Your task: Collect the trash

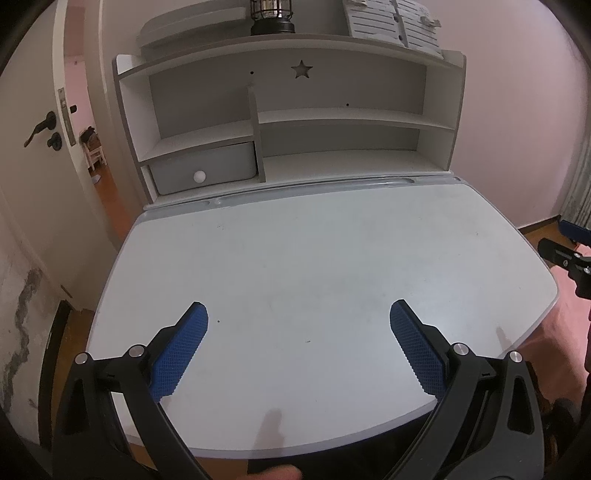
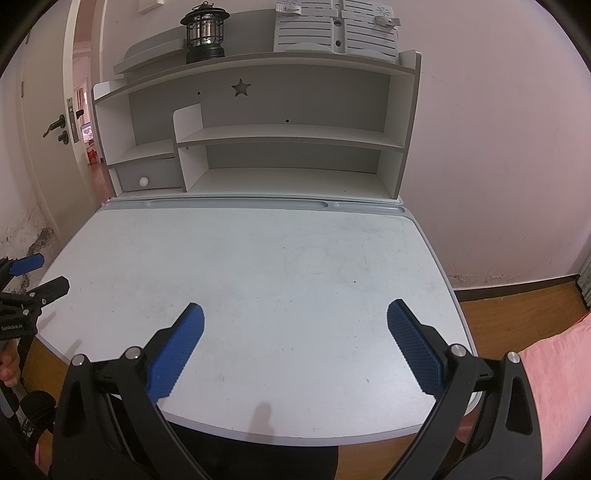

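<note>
White desk w/ shelf unit, lantern on top.

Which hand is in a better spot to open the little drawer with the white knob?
Left, most likely. The drawer sits far left, and the left tool hovers open over the left side of the desk. The right tool, also open, is over the right side, farther away.

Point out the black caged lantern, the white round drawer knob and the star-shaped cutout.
black caged lantern (image 2: 204,31), right wrist view, on its glass cage.
white round drawer knob (image 2: 143,181), right wrist view, knob centre.
star-shaped cutout (image 1: 301,69), left wrist view, hole centre.
</note>
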{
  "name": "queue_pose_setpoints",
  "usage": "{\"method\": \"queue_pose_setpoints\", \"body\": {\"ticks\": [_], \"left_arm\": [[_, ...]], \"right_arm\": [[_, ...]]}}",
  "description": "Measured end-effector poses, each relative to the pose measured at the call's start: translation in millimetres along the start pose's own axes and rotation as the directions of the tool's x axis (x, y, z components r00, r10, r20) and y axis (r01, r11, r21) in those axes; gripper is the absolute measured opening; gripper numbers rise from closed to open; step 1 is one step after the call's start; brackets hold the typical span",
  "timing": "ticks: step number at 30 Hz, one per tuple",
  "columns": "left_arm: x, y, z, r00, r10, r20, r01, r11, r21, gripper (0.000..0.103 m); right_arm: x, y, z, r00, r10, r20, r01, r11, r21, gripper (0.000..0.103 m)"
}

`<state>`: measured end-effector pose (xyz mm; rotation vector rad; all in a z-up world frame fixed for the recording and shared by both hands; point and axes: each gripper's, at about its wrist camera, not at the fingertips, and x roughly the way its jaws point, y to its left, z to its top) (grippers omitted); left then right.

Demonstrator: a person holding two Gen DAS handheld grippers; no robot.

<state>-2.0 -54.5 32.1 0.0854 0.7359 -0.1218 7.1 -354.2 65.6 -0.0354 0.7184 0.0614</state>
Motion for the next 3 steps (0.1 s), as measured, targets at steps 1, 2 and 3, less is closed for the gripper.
{"method": "queue_pose_setpoints", "body": {"ticks": [1,2,3], "left_arm": [[0.6,0.3,0.7,1.000,-0.002,-0.002,0.002,1.000,-0.001,0.096],[0.9,0.5,0.9,1.000,-0.003,-0.004,0.003,1.000,-0.001,0.096],[1.1,0.7,0.9,1.000,-0.002,-0.006,0.002,1.000,-0.002,0.096]], "right_arm": [[-0.1,-0.1,-0.2,1.000,0.002,0.000,-0.002,1.000,-0.001,0.096],[-0.2,-0.4,-0.2,1.000,0.001,0.001,-0.001,1.000,-0.001,0.096],[0.0,0.0,-0.1,1.000,0.000,0.001,0.000,1.000,-0.002,0.096]]}}
